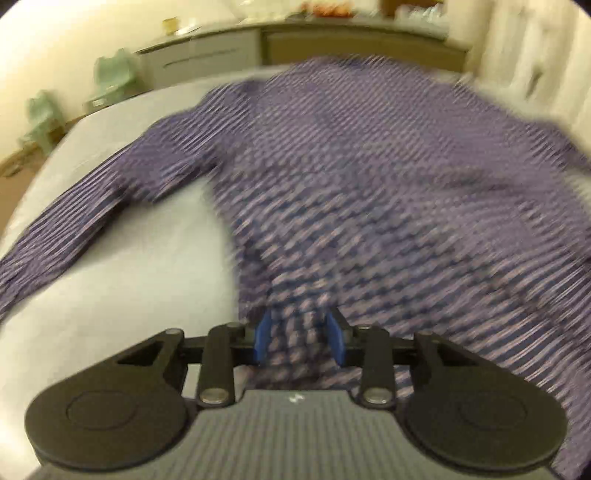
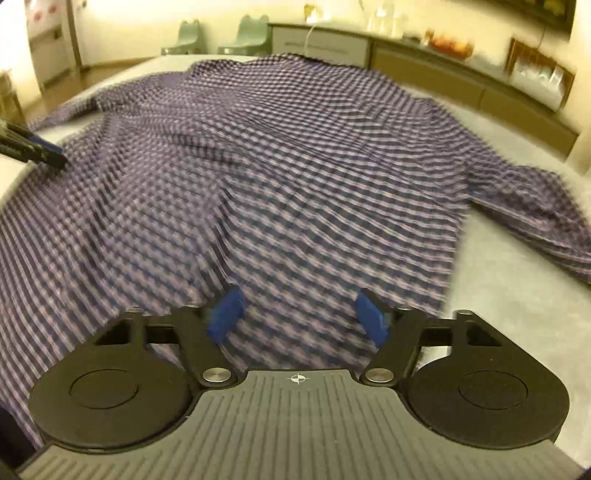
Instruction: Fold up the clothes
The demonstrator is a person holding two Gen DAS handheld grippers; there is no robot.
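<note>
The purple-and-navy checked long-sleeved shirt (image 2: 295, 155) lies spread flat across the pale grey table (image 1: 122, 295), sleeves out to both sides. The left gripper (image 1: 299, 339) has its blue pads (image 1: 261, 338) closed in on a bunched fold at the shirt's near edge. The right gripper (image 2: 299, 317) sits low over the hem, blue fingers (image 2: 223, 317) spread wide, fabric loose between them. Behind stand two mint-green chairs (image 2: 251, 33) and a long low cabinet (image 2: 424, 62).

This looks like a home living room. Ahead of the tool runs a long low cabinet (image 2: 424, 70) bearing household clutter. Two small green chairs (image 2: 243, 35) stand beyond the table (image 2: 517, 295).
</note>
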